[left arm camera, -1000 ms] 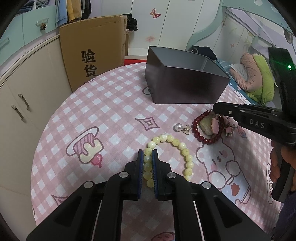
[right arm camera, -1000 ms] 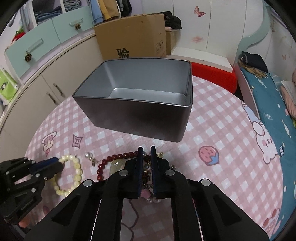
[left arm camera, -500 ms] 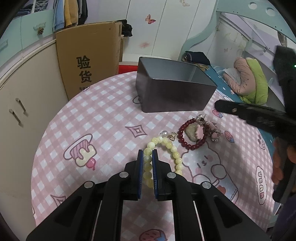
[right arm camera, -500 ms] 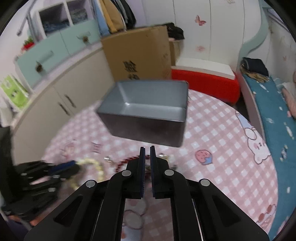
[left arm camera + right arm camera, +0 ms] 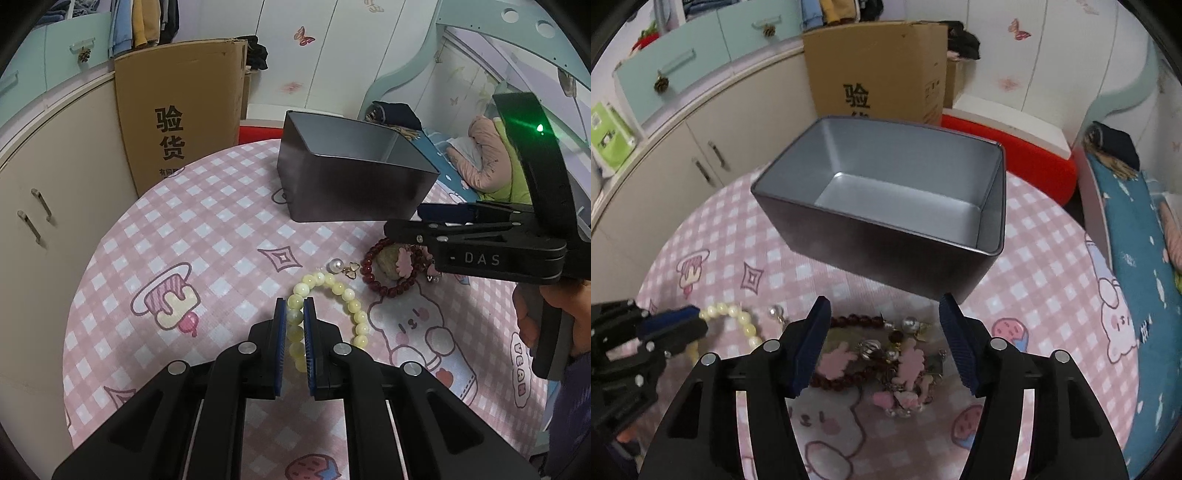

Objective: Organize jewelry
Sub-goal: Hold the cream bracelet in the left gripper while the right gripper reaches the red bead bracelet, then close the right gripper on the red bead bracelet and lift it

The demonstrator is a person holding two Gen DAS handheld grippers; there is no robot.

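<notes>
Between left gripper [image 5: 294, 314] fingers [image 5: 280, 325], yellow bead bracelet [image 5: 343, 291]; right gripper [image 5: 882, 317] agape.

— Left gripper [image 5: 294, 325]?
— Low, jaws nearly together, pinching.
— Right gripper [image 5: 884, 345]?
— Jaws spread wide, held level from the right by a hand [image 5: 543, 314].
</notes>
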